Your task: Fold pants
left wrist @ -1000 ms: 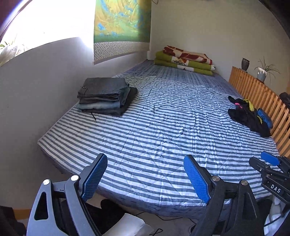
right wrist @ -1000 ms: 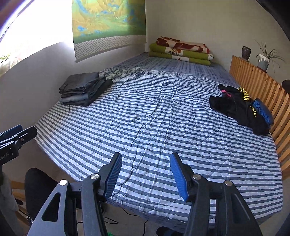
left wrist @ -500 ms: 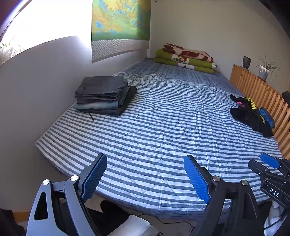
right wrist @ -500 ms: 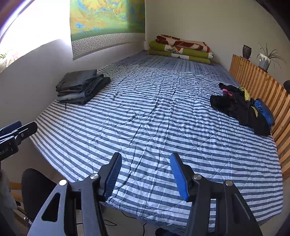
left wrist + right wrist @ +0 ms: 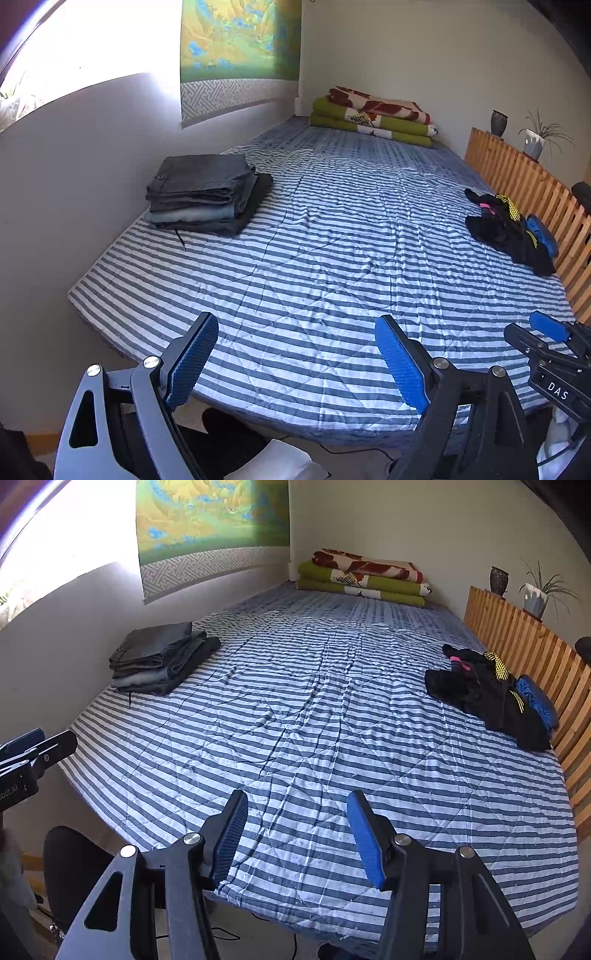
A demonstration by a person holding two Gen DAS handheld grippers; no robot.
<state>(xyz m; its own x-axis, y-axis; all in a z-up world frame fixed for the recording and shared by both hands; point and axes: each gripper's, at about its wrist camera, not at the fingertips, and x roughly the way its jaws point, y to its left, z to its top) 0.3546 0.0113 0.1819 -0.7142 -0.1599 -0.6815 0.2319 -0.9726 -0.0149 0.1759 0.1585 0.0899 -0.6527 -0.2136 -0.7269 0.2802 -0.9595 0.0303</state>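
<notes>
A crumpled heap of black pants [image 5: 511, 230] [image 5: 487, 692] with yellow and pink marks lies at the bed's right side, against the wooden rail. A stack of folded grey pants [image 5: 205, 194] [image 5: 159, 659] sits at the left, by the wall. My left gripper [image 5: 297, 360] hangs open over the bed's near edge with nothing between its blue pads. My right gripper [image 5: 295, 830] is also open and empty, over the near edge. Each gripper shows at the side of the other's view: the right one [image 5: 546, 339] and the left one [image 5: 29, 755].
The blue-and-white striped quilt [image 5: 332, 251] covers the whole bed. Folded green and red blankets [image 5: 373, 116] lie at the far end. A slatted wooden rail [image 5: 524, 653] runs along the right, with a vase [image 5: 498, 579] and a potted plant [image 5: 535, 594] behind it. A grey wall borders the left.
Both views have drawn back a little: the bed's near edge and the folded stack sit slightly farther off than before. The jaws have kept their width.
</notes>
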